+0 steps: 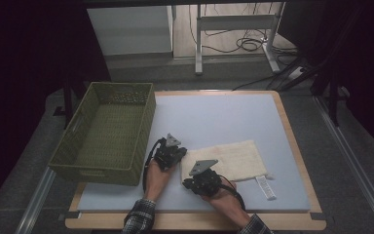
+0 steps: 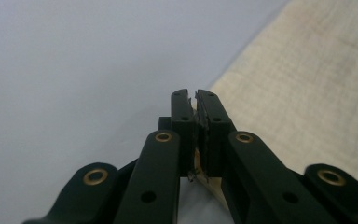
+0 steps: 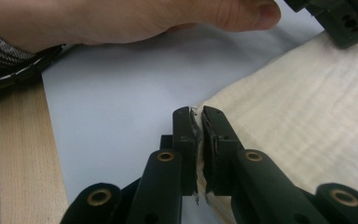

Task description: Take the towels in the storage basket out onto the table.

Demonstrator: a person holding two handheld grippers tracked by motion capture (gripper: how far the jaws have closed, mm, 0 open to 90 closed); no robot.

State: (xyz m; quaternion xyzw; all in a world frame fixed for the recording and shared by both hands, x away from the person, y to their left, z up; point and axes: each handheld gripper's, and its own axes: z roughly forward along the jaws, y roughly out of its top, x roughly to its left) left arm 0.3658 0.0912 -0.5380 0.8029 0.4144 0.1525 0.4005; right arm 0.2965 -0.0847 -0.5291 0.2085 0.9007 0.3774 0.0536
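At the far left of the high view, a rectangular olive-green woven basket [image 1: 106,132] sits on the left edge of the tabletop [image 1: 224,117], which is a wooden board covered by a pale blue-grey mat. Its long side runs away from the person, and its inside looks bare.

Just to the right of the basket's near corner is the left gripper [image 1: 175,155], black with a grey three-cornered plate on top, held in the person's left hand [image 1: 157,178] with a plaid sleeve behind it. Its jaws are clenched on the left edge of a cream-coloured, rectangular woven cloth [image 1: 231,160]; in the left gripper view [image 2: 196,112] a sliver of that cloth shows pinched between the pads.

A little further right and nearer the person, the right gripper [image 1: 195,183] is held in the right hand [image 1: 224,197]. Its jaws are likewise clamped on the near left corner of the cloth, and the right gripper view [image 3: 198,121] shows fabric caught between the pads.

The cloth lies flat on the mat, right of centre and towards the near side, slightly askew. Just off its near right corner, a small white rectangular tag [image 1: 265,187] rests on the mat.
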